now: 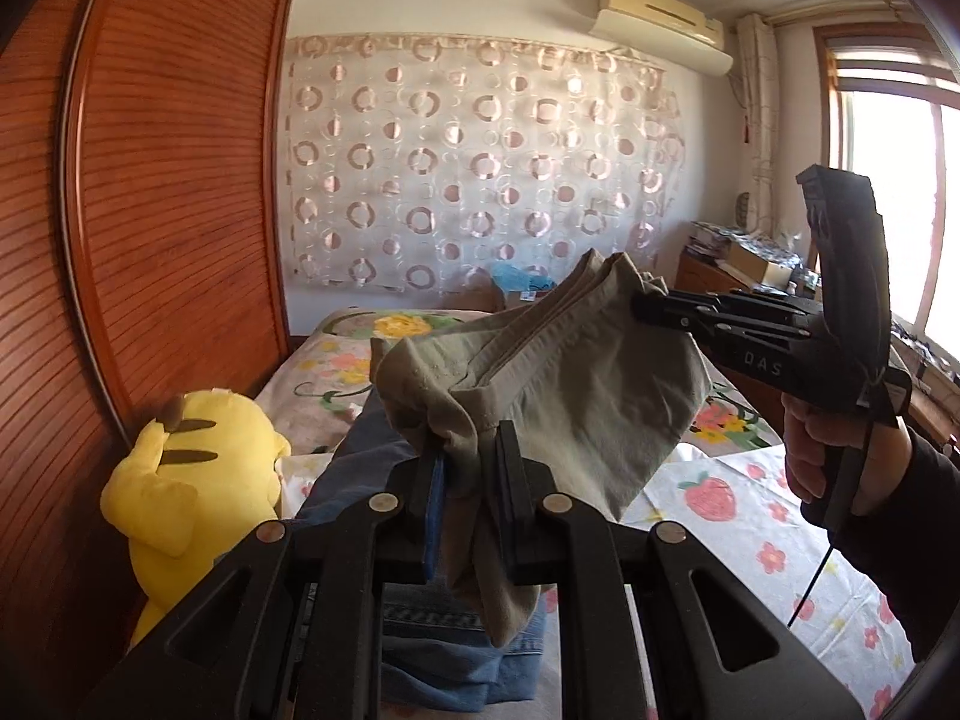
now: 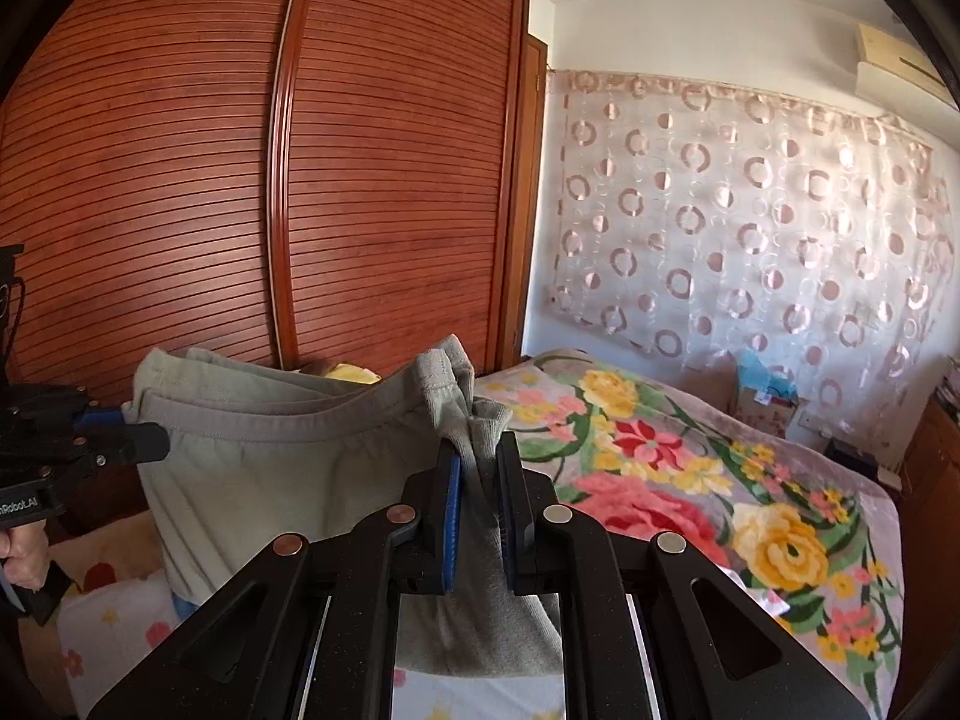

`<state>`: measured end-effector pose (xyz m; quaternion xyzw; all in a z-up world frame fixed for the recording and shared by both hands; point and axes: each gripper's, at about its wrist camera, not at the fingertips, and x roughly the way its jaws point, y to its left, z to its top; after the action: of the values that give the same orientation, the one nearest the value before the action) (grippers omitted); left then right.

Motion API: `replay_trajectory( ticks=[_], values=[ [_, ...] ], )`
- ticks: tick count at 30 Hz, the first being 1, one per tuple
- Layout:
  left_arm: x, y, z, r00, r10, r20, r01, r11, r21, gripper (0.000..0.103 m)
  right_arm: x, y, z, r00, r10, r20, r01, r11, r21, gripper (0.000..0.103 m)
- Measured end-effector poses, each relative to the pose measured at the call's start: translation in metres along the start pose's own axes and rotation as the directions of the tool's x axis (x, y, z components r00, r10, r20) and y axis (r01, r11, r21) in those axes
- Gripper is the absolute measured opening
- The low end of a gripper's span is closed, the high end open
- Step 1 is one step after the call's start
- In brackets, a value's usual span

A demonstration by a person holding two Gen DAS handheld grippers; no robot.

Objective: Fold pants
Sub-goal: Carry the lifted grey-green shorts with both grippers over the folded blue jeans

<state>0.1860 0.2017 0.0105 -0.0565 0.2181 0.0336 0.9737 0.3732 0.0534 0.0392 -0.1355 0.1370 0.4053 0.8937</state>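
Olive-grey cotton pants [image 1: 570, 372] hang in the air above a bed, stretched by the waistband between two black handheld grippers. The cloth is soft and matte, with a stitched, slightly gathered waistband that sags in a shallow curve between the two grips; the rest drapes down in loose folds.

The left gripper [image 1: 471, 468] has its jaws clamped on a bunched corner of the waistband, one blue pad showing against the fabric. The right gripper [image 2: 480, 480] is likewise pinched tight on the opposite corner, a twist of cloth squeezed between its jaws. A hand [image 1: 822, 450] in a dark sleeve grips the right tool's handle.

Below lies folded blue denim [image 1: 456, 630] on a white sheet printed with strawberries and flowers [image 1: 750, 516]. A plush floral blanket [image 2: 690, 468] covers the bed's far half. A yellow plush toy [image 1: 192, 480] sits at the bed's edge against a slatted reddish wood wardrobe [image 2: 210, 180], which closes that side. A sheer curtain with ring patterns [image 1: 468, 162] hangs on the back wall, below an air conditioner [image 1: 660, 18].
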Motion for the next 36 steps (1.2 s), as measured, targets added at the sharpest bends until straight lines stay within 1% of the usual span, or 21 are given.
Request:
replay_trajectory(
  ticks=[3, 5, 10, 16, 18, 22, 24, 25, 26, 28, 29, 30, 33, 35, 36],
  values=[
    [0.009, 0.011, -0.008, 1.0, 0.014, -0.017, -0.015, 0.999, -0.031, 0.016, 0.027, -0.009, 0.002, 0.999, 0.037, -0.017, -0.037, 0.999, -0.001, 0.011],
    [0.015, 0.014, -0.014, 0.999, 0.034, -0.033, -0.034, 0.999, -0.022, 0.016, 0.046, -0.012, 0.002, 0.998, 0.053, -0.034, -0.053, 0.999, -0.009, 0.011],
    [0.022, 0.028, -0.024, 0.997, 0.052, -0.061, -0.055, 0.997, -0.049, 0.016, 0.076, -0.014, 0.001, 0.995, 0.069, -0.067, -0.073, 0.995, -0.061, 0.011],
    [0.033, 0.034, -0.034, 0.992, 0.088, -0.093, -0.094, 0.993, -0.065, 0.016, 0.115, -0.01, 0.017, 0.989, 0.118, -0.086, -0.124, 0.99, -0.068, 0.011],
    [0.034, 0.035, -0.037, 0.988, 0.11, -0.104, -0.118, 0.99, -0.072, 0.016, 0.126, -0.007, 0.023, 0.99, 0.108, -0.09, -0.116, 0.99, -0.08, 0.011],
    [0.031, 0.038, -0.04, 0.987, 0.112, -0.112, -0.124, 0.987, -0.105, 0.016, 0.141, -0.006, 0.023, 0.986, 0.107, -0.126, -0.118, 0.99, -0.077, 0.011],
    [0.031, 0.04, -0.041, 0.985, 0.114, -0.126, -0.129, 0.985, -0.113, 0.017, 0.141, -0.007, 0.022, 0.985, 0.091, -0.15, -0.104, 0.992, -0.078, 0.017],
    [0.032, 0.041, -0.041, 0.985, 0.116, -0.131, -0.131, 0.985, -0.114, 0.019, 0.139, -0.008, 0.022, 0.986, 0.081, -0.143, -0.093, 0.993, -0.075, 0.023],
    [0.031, 0.042, -0.04, 0.985, 0.113, -0.132, -0.129, 0.985, -0.118, 0.022, 0.135, -0.011, 0.024, 0.988, 0.075, -0.139, -0.084, 0.994, -0.064, 0.026],
    [0.027, 0.043, -0.038, 0.987, 0.106, -0.122, -0.122, 0.984, -0.129, 0.029, 0.125, -0.019, 0.028, 0.989, 0.079, -0.121, -0.083, 0.996, -0.028, 0.026],
    [0.024, 0.043, -0.037, 0.987, 0.11, -0.114, -0.124, 0.984, -0.126, 0.038, 0.119, -0.022, 0.03, 0.989, 0.091, -0.113, -0.094, 0.996, -0.015, 0.026],
    [0.022, 0.043, -0.036, 0.988, 0.114, -0.107, -0.126, 0.985, -0.12, 0.05, 0.112, -0.025, 0.03, 0.988, 0.105, -0.11, -0.106, 0.994, -0.005, 0.026],
    [0.021, 0.041, -0.031, 0.99, 0.101, -0.099, -0.112, 0.988, -0.109, 0.056, 0.102, -0.031, 0.025, 0.981, 0.149, -0.123, -0.148, 0.989, 0.017, 0.026],
    [0.024, 0.039, -0.027, 0.991, 0.096, -0.098, -0.106, 0.989, -0.102, 0.056, 0.099, -0.037, 0.018, 0.976, 0.171, -0.133, -0.17, 0.985, 0.024, 0.026],
    [0.026, 0.035, -0.027, 0.991, 0.092, -0.1, -0.102, 0.991, -0.092, 0.056, 0.1, -0.041, 0.014, 0.976, 0.169, -0.14, -0.167, 0.986, 0.025, 0.026]
  ],
)
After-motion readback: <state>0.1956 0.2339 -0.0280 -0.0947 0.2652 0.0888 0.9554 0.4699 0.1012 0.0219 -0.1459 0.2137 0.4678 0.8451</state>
